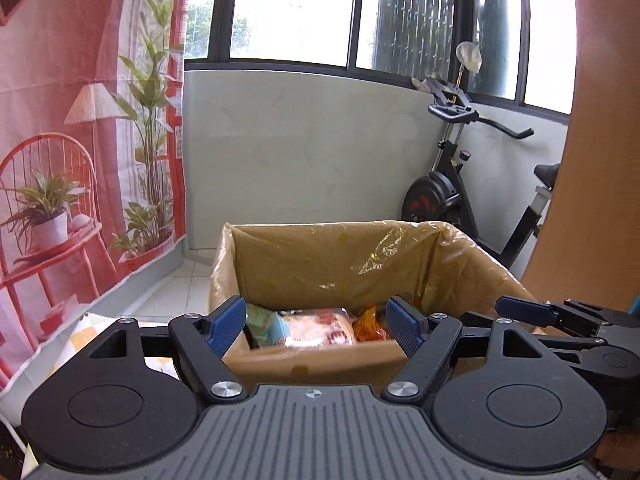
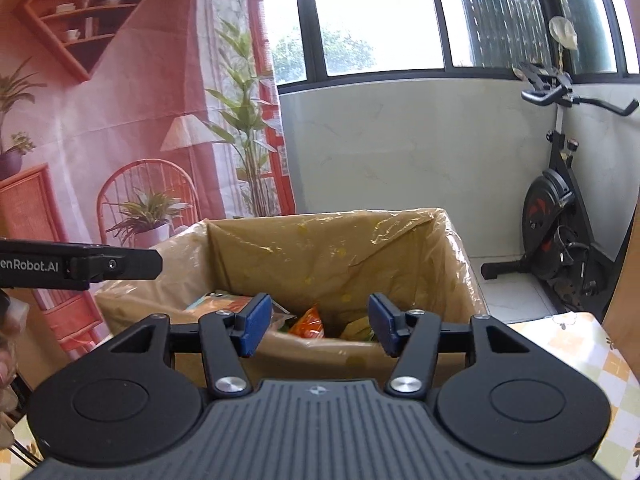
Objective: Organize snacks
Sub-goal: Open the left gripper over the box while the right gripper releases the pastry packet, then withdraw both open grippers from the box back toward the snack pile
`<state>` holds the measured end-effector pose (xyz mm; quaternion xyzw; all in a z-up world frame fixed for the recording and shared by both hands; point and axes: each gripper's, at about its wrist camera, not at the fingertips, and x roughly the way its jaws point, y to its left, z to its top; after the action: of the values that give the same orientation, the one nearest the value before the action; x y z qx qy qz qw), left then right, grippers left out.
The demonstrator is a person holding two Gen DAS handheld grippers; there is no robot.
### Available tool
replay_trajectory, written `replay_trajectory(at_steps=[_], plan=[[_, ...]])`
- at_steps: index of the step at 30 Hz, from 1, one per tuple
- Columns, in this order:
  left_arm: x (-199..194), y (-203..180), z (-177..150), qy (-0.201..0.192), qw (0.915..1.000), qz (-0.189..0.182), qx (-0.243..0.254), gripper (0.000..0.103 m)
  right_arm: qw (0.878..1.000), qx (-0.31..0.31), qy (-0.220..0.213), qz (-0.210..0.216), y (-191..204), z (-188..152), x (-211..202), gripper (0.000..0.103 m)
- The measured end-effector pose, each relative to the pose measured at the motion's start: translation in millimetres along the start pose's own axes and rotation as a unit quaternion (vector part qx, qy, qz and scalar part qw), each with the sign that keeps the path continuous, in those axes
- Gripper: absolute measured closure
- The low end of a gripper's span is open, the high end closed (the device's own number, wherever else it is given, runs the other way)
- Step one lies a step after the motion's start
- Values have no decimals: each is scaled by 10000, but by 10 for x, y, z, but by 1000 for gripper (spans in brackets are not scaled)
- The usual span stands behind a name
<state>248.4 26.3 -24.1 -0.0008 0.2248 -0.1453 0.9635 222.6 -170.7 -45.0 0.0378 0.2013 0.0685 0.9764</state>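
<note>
A cardboard box (image 1: 316, 358) lined with clear plastic stands just ahead of both grippers and holds several snack packets. A pink-and-white packet (image 1: 318, 328), a green one (image 1: 260, 318) and an orange one (image 1: 370, 322) lie inside. My left gripper (image 1: 316, 326) hovers at the box's near rim, open, with nothing between its blue pads. My right gripper (image 2: 316, 326) sits over the same box (image 2: 320, 354), open and empty, above an orange packet (image 2: 310, 324) and a teal-and-orange packet (image 2: 218, 300). The right gripper's finger (image 1: 528, 306) shows at the right of the left wrist view.
A black exercise bike (image 2: 560, 216) stands by the white wall to the right. A printed red curtain (image 1: 80, 140) hangs on the left. A checked yellow tablecloth (image 2: 592, 356) covers the surface beside the box. A wooden panel (image 1: 592, 160) rises at the right.
</note>
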Motion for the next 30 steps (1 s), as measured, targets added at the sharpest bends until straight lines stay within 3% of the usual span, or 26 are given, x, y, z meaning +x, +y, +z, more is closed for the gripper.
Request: replay_trajectory(at_steps=[15,21,30], plan=[[-531,117,-423,-363,9986,228,304,21,9993,162,-340,-61,197,-302,-607,45],[-639,221,-662,-365,9988,332,15,20,9991,282,-287,-157,199,-545,-767,45],[-610,381,-976,56,9989,458,16,19,9982,370,74,-455,91,-970,-819,45]])
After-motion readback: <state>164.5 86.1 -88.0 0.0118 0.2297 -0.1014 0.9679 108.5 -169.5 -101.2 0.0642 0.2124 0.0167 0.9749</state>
